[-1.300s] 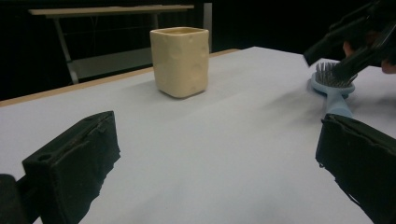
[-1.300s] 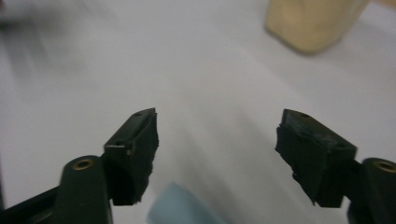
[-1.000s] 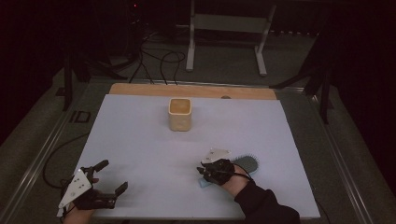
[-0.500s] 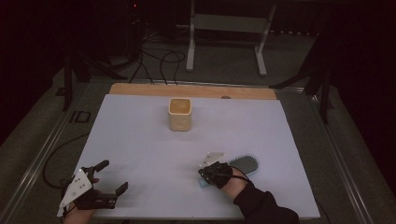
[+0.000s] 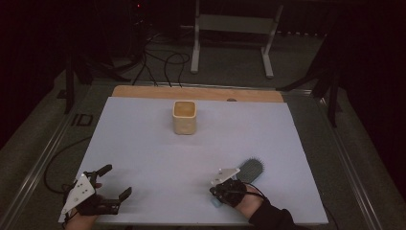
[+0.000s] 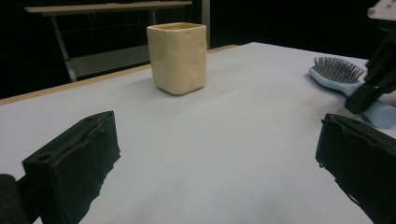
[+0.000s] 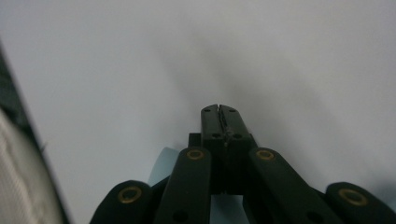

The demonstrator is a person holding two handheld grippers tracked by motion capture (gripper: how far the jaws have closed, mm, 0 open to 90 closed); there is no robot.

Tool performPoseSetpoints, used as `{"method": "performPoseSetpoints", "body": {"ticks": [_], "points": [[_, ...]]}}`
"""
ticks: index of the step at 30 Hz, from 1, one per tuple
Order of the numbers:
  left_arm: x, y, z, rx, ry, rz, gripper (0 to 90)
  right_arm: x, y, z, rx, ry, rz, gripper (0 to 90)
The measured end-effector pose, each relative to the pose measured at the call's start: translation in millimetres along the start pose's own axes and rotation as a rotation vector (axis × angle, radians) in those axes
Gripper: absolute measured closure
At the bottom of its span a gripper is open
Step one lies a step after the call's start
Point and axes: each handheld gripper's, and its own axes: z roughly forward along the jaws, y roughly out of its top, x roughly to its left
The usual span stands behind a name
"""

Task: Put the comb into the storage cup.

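Since a second ago the right gripper (image 5: 221, 190) has slid a little toward the near edge, and its jaws, which had just been closing, now meet tip to tip above the brush's (image 5: 250, 169) pale blue handle, which shows beneath them rather than between them in the right gripper view. The handle's end is hidden under that gripper, so any contact is hard to judge. The left gripper (image 5: 114, 183) rests wide open and empty near the table's (image 5: 143, 143) front-left corner, well apart from the cup (image 5: 184, 117) standing upright farther back.

Between the left gripper (image 6: 219, 163)'s wide-apart black jaws stands a cream square cup (image 6: 178, 57); a light-blue bristled hairbrush (image 6: 348, 81) lies right, under the other gripper (image 6: 378, 77).
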Motion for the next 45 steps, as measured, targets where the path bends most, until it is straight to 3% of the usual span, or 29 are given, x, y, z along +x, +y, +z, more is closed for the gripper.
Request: {"method": "performPoseSetpoints", "body": {"ticks": [3,11,32,38,40,45], "points": [[-0.6,0.3,-0.2,-0.001,0.001,0.001,0.0,0.0,-11.5,-6.3,0.007,0.027,0.022,90.0],[-0.9,0.6,0.4,-0.001,-0.001,0.001,0.0,-7.1,-37.1,-26.3,0.057,-0.003,0.041,90.0],[-1.7,0.3,2.2,0.012,-0.005,0.012,0.0,-25.2,-86.1,-62.6,0.145,-0.111,0.136,90.0],[-1.8,0.3,2.8,0.012,-0.005,0.011,0.0,-35.5,-97.2,-70.8,0.145,-0.133,0.180,90.0],[-2.0,0.2,3.0,0.014,-0.006,0.010,0.0,-39.2,-99.7,-72.8,0.160,-0.166,0.173,90.0],[-1.5,0.1,3.1,0.016,-0.006,0.010,0.0,-52.0,-106.0,-79.4,0.158,-0.197,0.204,90.0]]}}
